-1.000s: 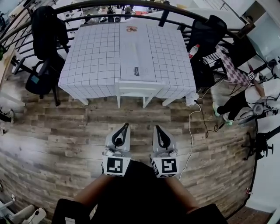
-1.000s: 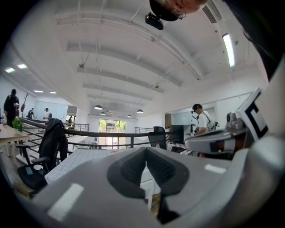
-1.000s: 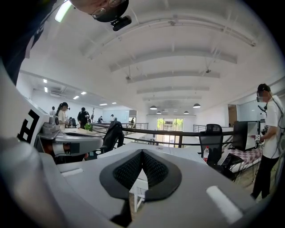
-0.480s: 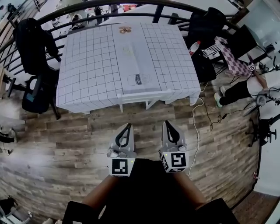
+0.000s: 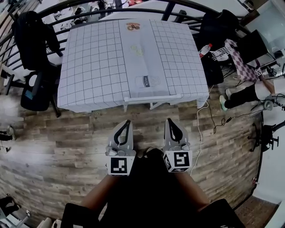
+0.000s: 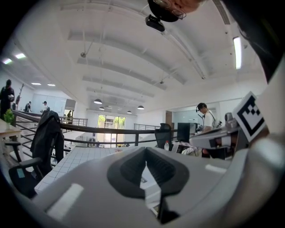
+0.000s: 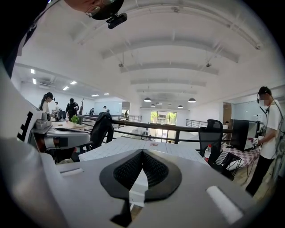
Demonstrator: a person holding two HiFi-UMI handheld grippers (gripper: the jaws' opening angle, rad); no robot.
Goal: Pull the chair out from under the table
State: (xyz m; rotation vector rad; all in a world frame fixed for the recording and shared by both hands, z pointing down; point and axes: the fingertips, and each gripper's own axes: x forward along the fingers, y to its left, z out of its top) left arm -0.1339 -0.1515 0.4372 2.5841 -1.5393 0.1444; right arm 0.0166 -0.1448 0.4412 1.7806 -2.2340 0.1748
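Observation:
A white chair [image 5: 153, 99] is tucked under the near edge of a table [image 5: 93, 67] covered with a white grid cloth; only its top rail and legs show. My left gripper [image 5: 128, 122] and right gripper [image 5: 168, 120] hang side by side over the wood floor, a short way in front of the chair and apart from it. Both are shut with nothing between the jaws. In the left gripper view the shut left gripper [image 6: 145, 150] points at the table [image 6: 82, 159]. In the right gripper view the shut right gripper [image 7: 142, 153] does the same, with the chair [image 7: 137, 190] showing through the gap.
A black office chair with a dark jacket [image 5: 33, 42] stands left of the table, another black chair [image 5: 218, 31] and a water bottle [image 5: 205, 48] to its right. A white cable [image 5: 198, 129] trails on the floor. A person [image 5: 249, 91] is at the right. A black railing [image 5: 171, 6] runs behind.
Both grippers have moved forward toward the table, so the chair and table look nearer and larger. The jaws stayed shut and the chair has not moved.

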